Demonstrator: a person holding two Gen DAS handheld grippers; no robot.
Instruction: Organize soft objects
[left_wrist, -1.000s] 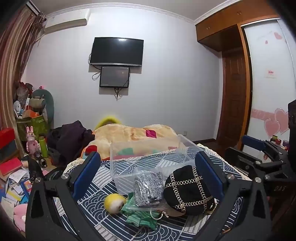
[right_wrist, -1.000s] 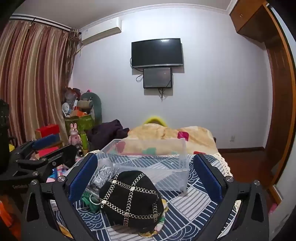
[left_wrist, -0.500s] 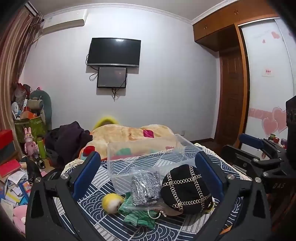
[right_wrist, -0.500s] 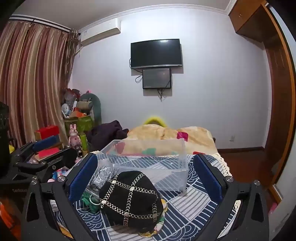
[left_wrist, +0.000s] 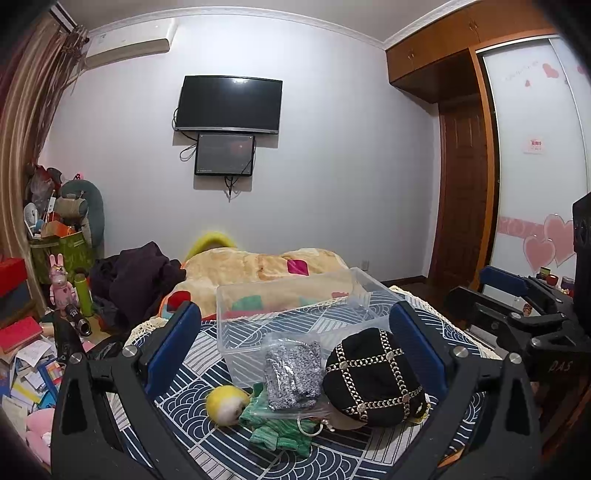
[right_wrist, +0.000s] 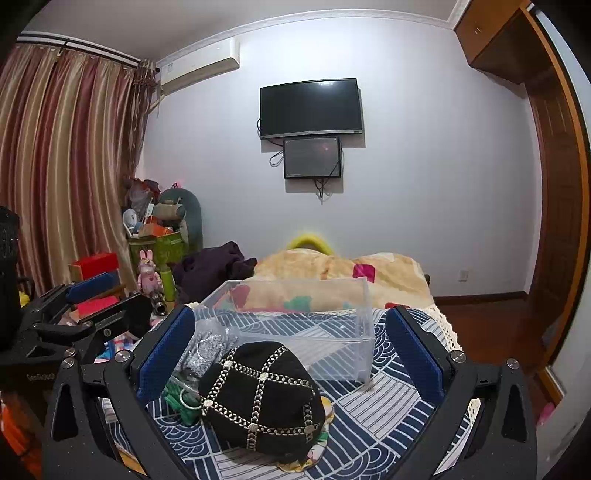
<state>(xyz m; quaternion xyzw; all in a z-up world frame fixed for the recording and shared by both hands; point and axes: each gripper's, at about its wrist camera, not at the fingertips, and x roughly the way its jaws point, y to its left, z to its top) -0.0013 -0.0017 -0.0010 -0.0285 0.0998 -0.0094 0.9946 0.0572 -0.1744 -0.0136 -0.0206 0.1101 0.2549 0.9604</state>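
— What does my left gripper look like?
— Matte black angular frame, a blue textured pad lining each finger, silver screw heads on the arms.
— And my right gripper?
— I see the same build: black frame, blue pads, round silver screws. Pale lettering sits on its side, too blurred to read.

Clear glossy plastic bin; matt black cloth cap.

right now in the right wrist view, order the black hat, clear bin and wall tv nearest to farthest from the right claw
1. black hat, just ahead of the open right claw, toward its left finger.
2. clear bin, behind the hat on the bed.
3. wall tv, on the far wall.
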